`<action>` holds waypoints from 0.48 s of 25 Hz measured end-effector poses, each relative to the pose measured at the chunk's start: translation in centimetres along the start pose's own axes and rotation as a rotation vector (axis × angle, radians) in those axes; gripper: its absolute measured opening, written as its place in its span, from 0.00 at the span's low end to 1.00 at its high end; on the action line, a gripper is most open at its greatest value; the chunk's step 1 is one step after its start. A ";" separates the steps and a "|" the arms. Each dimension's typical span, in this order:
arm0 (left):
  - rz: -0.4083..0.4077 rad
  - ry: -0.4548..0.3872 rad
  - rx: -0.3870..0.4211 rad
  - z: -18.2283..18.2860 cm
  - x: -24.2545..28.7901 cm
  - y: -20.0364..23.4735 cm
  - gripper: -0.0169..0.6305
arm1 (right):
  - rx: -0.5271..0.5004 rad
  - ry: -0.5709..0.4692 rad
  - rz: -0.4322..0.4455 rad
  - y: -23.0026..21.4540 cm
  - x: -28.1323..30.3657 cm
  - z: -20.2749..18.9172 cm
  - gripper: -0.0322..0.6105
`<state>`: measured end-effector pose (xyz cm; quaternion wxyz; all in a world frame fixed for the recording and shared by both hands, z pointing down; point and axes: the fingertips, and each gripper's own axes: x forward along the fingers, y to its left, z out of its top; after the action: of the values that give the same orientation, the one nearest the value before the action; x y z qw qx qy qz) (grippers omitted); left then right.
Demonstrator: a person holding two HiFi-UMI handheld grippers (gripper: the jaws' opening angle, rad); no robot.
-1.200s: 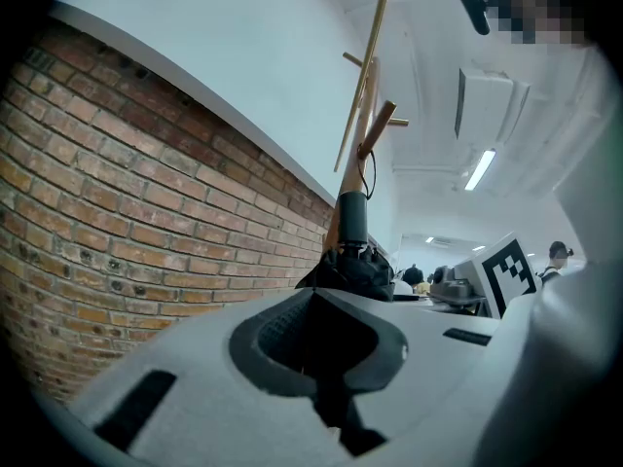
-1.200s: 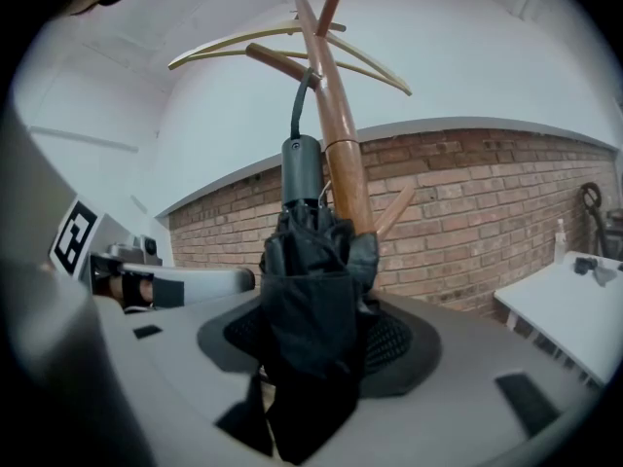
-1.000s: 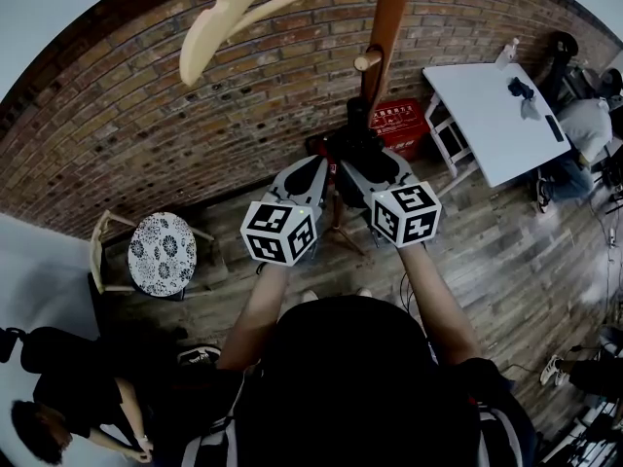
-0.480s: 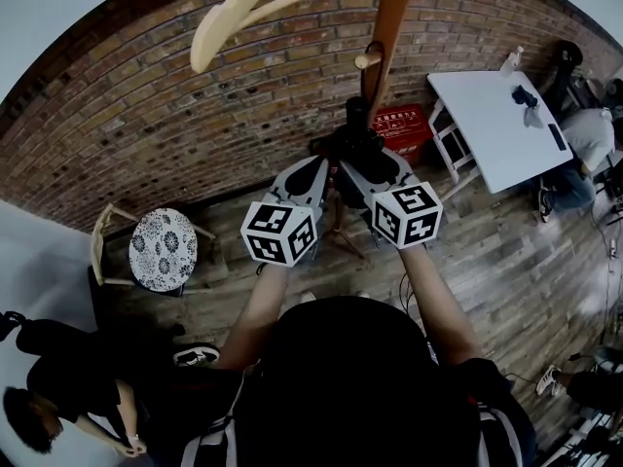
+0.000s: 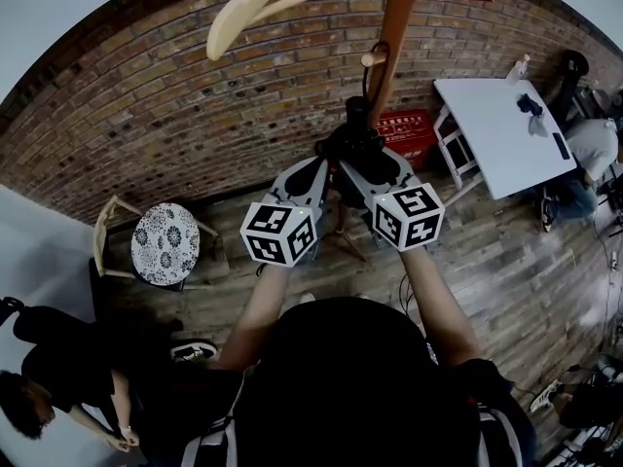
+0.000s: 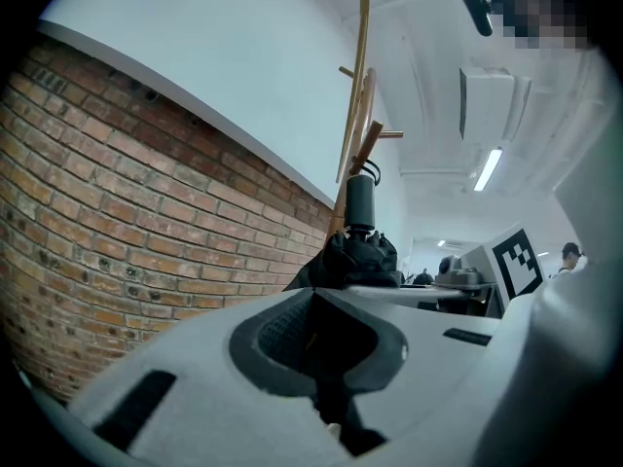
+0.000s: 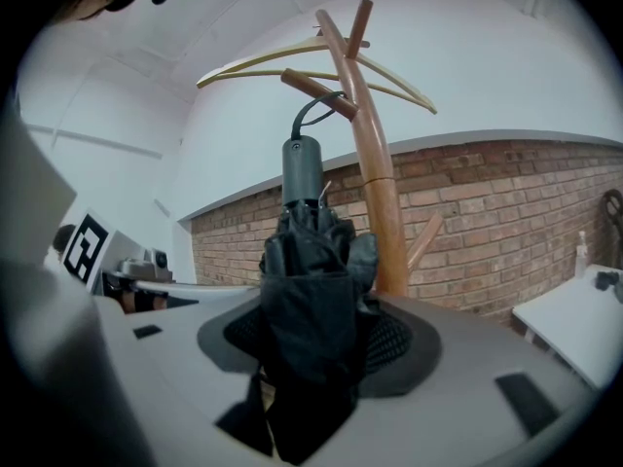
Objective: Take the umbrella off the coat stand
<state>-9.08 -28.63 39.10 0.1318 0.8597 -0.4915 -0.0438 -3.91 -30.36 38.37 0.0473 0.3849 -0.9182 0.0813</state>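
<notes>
Close in, our right gripper (image 7: 316, 358) is clenched on the folded black umbrella (image 7: 311, 261), with fabric bunched between its pads. Our left gripper (image 6: 321, 343) sits just beside it, jaws pressed together. There's a dark sliver in the seam, and we can't tell whether that's fabric.

Just above, the umbrella's dark grey handle (image 7: 302, 168) stands upright. Its strap (image 7: 310, 110) runs up to a peg (image 7: 313, 86) on the coat stand (image 7: 375, 193). So by our reading the umbrella is in our grip but not yet off the stand.

The move, as we judge it, is to lift first and slacken that strap. Then we ease outward along the upward-slanting peg until the loop clears the tip. If we drag down or sideways, the strap could snag and rock the stand.

We shouldn't go too high, because a pale wooden hanger (image 5: 226, 25) hangs overhead. The brick wall (image 5: 146, 115) closes off the far side. A red crate (image 5: 404, 125) sits near the stand's foot and a white table (image 5: 492, 129) stands to our right. On the left there's a patterned stool (image 5: 164, 246), and a person (image 5: 58, 397) well apart at lower left. The open wooden floor (image 5: 506, 251) lies back toward us, and that's our way out.
</notes>
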 end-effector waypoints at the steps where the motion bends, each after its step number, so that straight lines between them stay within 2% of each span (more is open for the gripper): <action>1: 0.004 -0.001 0.000 0.0 -0.1 0.1 0.05 | -0.001 -0.002 0.004 0.1 0.0 0.1 0.43; 12: 0.047 -0.020 -0.003 0.4 -1.4 0.4 0.05 | -0.022 -0.014 0.056 1.7 0.1 1.3 0.43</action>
<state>-10.21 -27.67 38.74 0.1292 0.8472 -0.5129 -0.0501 -5.21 -29.52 36.96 0.0430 0.3592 -0.9297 0.0697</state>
